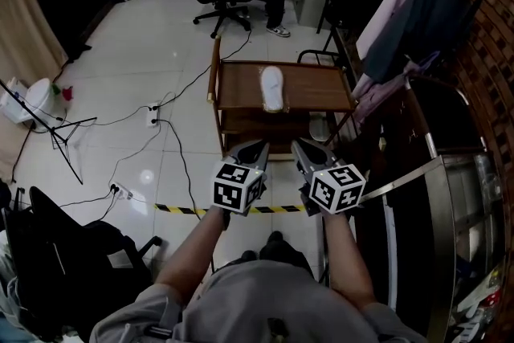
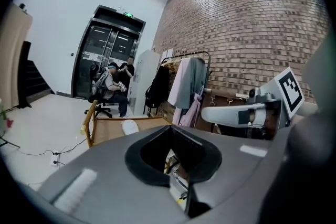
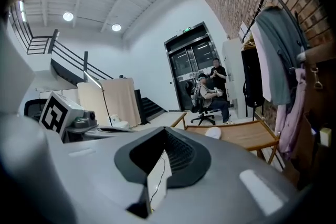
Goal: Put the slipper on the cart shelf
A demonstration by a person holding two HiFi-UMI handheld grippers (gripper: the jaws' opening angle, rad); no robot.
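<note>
- Slipper [image 1: 272, 87], white, lies flat on the wooden cart shelf [image 1: 241, 88], near its middle, so the placing looks done.
- My left gripper [image 1: 259, 145] and right gripper [image 1: 300, 145] both have their jaws pressed together with nothing in them, held near my body and short of the cart.
- Little seems left to do.
- The clothes rail [image 1: 418, 4] crowds the cart's right side and floor cables [image 1: 173, 132] run along its left. The near side is open.

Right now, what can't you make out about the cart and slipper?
- Lower shelf, head view: mostly hidden under the cart top; pale thing there unidentifiable.
- Slipper, left gripper view: only part shows above the left gripper.
- Cart's near bottom edge, head view: partly covered by the left gripper and right gripper.
</note>
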